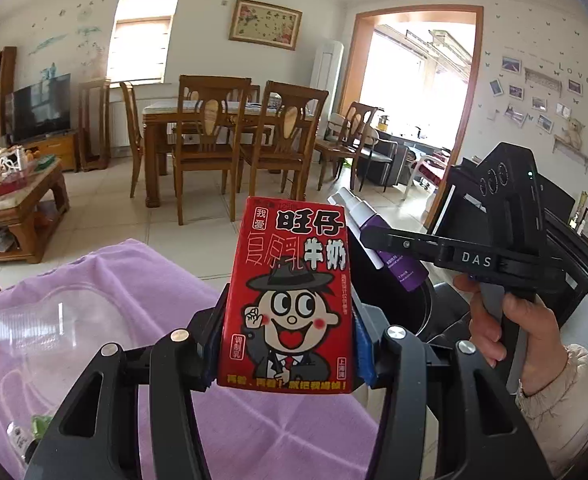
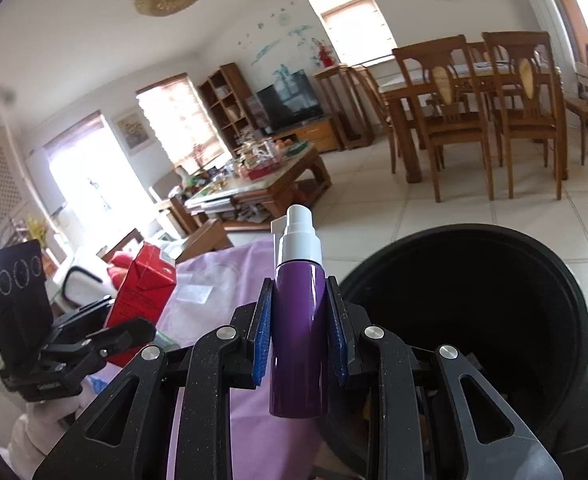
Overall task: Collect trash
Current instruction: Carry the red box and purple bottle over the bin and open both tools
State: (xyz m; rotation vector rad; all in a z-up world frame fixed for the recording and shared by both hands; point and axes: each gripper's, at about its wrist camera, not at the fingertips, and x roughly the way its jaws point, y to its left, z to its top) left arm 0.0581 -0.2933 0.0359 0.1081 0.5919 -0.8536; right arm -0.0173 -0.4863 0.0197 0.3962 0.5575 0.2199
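My left gripper (image 1: 287, 316) is shut on a red milk carton (image 1: 289, 296) with a cartoon face, held upright above a purple cloth (image 1: 141, 280). In the right wrist view the same carton (image 2: 141, 296) shows at the left in the left gripper (image 2: 105, 340). My right gripper (image 2: 300, 328) is shut on a purple spray bottle (image 2: 298, 320) with a white pump top, close to the rim of a black round bin (image 2: 478, 304). From the left wrist the bottle (image 1: 378, 248) and the right gripper (image 1: 378, 238) appear at the right, with a hand (image 1: 502, 320) on the handle.
A clear plastic tray (image 1: 53, 320) lies on the purple cloth. A wooden coffee table (image 1: 21, 208) with clutter stands at the left. A dining table with chairs (image 1: 213, 140) is across the tiled floor. The bin's edge (image 1: 426, 304) sits right of the carton.
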